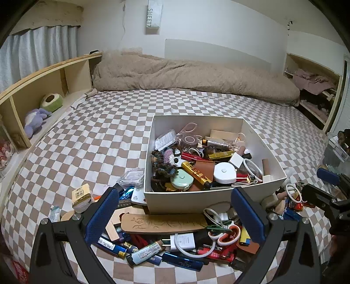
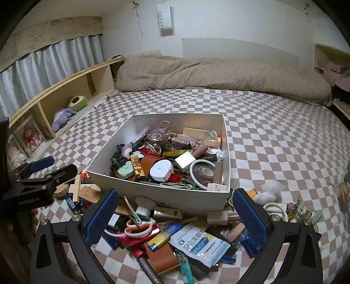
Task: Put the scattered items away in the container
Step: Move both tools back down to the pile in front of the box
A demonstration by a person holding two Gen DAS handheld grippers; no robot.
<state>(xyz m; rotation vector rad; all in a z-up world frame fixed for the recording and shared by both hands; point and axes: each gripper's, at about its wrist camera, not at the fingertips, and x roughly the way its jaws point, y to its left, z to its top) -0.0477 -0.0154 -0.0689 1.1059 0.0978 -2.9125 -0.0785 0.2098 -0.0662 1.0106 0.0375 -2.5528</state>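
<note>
Both cameras sit low over the bed (image 1: 98,135), facing forward toward the far wall (image 2: 240,19). The left wrist view looks from left of the white box (image 1: 188,200), the right wrist view from farther right. Both share the box, close ahead, and the clutter before it.

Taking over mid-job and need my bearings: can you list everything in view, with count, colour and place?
box: one, white, on the checkered bed, already heaped with small items
round case: one, white, inside the box near its front
scissors: one pair, red and white, in the loose pile in front of the box
wooden plaque: one, tan, against the box front
blue-white packet: one, in the front pile
duvet: one, beige, along the far side of the bed
plush toy: one, purple, in the side shelf
left gripper: blue pads, open over the pile
right gripper: blue pads, open over the pile
</note>
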